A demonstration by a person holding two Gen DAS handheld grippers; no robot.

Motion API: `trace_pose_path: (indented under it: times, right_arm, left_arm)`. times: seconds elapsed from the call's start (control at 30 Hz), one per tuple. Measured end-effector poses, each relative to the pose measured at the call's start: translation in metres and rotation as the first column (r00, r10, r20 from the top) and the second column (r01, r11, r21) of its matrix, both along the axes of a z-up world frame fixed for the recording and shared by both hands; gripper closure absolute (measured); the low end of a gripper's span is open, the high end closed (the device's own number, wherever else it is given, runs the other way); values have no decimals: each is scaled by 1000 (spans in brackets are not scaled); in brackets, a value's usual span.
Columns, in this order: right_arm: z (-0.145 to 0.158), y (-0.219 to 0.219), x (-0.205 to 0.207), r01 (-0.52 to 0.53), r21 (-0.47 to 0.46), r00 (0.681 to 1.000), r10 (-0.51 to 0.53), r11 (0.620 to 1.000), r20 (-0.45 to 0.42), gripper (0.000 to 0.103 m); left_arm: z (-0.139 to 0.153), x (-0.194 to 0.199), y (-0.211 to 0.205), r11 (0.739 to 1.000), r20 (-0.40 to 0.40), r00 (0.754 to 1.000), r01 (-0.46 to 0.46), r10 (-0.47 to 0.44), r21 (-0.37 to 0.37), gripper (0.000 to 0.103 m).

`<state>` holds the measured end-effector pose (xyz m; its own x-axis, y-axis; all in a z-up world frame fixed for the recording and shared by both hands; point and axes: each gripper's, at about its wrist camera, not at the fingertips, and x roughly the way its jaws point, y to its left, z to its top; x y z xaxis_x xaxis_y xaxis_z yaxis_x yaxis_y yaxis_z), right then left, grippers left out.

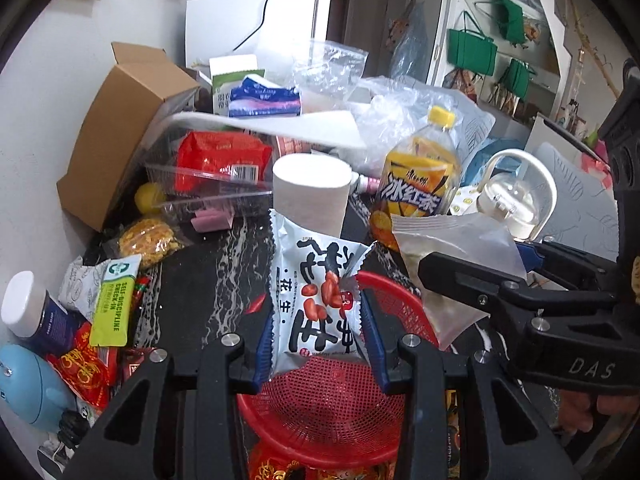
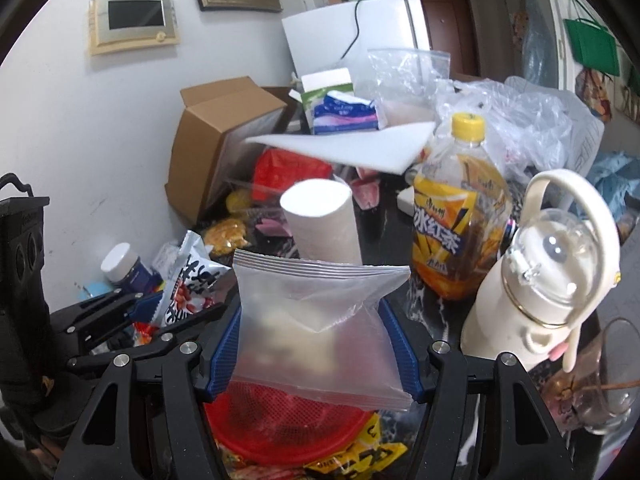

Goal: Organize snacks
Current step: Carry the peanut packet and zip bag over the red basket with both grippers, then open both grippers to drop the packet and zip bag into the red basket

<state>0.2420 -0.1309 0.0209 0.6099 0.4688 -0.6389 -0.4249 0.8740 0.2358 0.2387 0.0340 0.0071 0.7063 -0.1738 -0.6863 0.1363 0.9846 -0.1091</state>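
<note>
Left gripper [image 1: 318, 344]: squeezing the light, crinkly peanut bag [image 1: 316, 300] by its sides.
Right gripper [image 2: 316, 344]: pinching the soft, slippery zip bag [image 2: 316, 320].
Red basket [image 1: 320, 412]: sitting at 6 o'clock.

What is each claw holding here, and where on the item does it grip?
Left claw pinches the white peanut packet by its side edges. Right claw holds the clear zip bag by its sides, below the zip strip.

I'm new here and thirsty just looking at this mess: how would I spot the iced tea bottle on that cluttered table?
Start at the white roll of paper standing upright mid-table. Just right of it, left of the cream flask with the loop handle, stands the iced tea bottle. It is the only clear plastic bottle with a yellow cap and a yellow-orange label bearing large Chinese characters.
</note>
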Motion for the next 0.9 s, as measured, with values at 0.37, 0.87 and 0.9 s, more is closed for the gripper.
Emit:
trace_pose_path:
  times: [0.37, 0.87, 0.9]
  right_arm:
    - [-16, 7, 9, 19, -25, 999, -20, 1000, -40, 37]
    - [-18, 7, 10, 22, -27, 998, -24, 999, -59, 28]
    - [-17, 6, 9, 22, -27, 998, -23, 999, -55, 28]
  left_arm:
    - [-15, 14, 7, 998, -81, 995, -56, 59, 43, 41]
    - [-12, 12, 10, 991, -75, 992, -97, 105, 96, 34]
    - [-11, 11, 9, 990, -69, 992, -97, 104, 101, 34]
